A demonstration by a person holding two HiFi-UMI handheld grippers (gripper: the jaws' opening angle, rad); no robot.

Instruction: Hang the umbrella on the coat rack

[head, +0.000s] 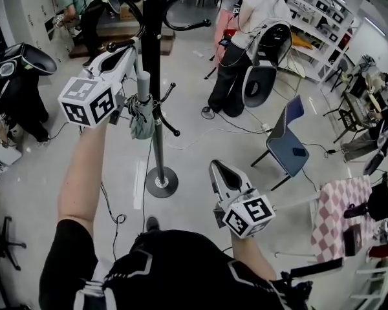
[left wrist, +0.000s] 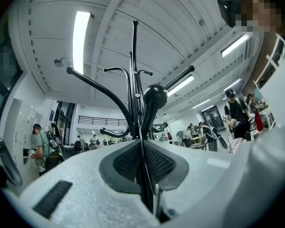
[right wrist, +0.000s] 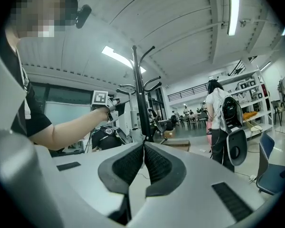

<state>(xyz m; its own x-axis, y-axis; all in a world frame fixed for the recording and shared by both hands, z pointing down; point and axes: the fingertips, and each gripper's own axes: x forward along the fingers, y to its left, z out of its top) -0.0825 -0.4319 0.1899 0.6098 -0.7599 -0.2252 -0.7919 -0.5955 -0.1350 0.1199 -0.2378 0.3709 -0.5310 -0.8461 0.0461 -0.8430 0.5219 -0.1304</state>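
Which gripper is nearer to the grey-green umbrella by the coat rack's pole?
Left. The left gripper is right by the umbrella; the right gripper is well away from it.

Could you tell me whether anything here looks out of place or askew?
Nothing is spilled or broken. The folded umbrella hangs straight beside the coat rack pole, apparently held from above by the closed left tongs. Only loose cables trailing over the floor look untidy.

Black short-sleeved shirt (head: 174,263), white stripes (head: 127,271)
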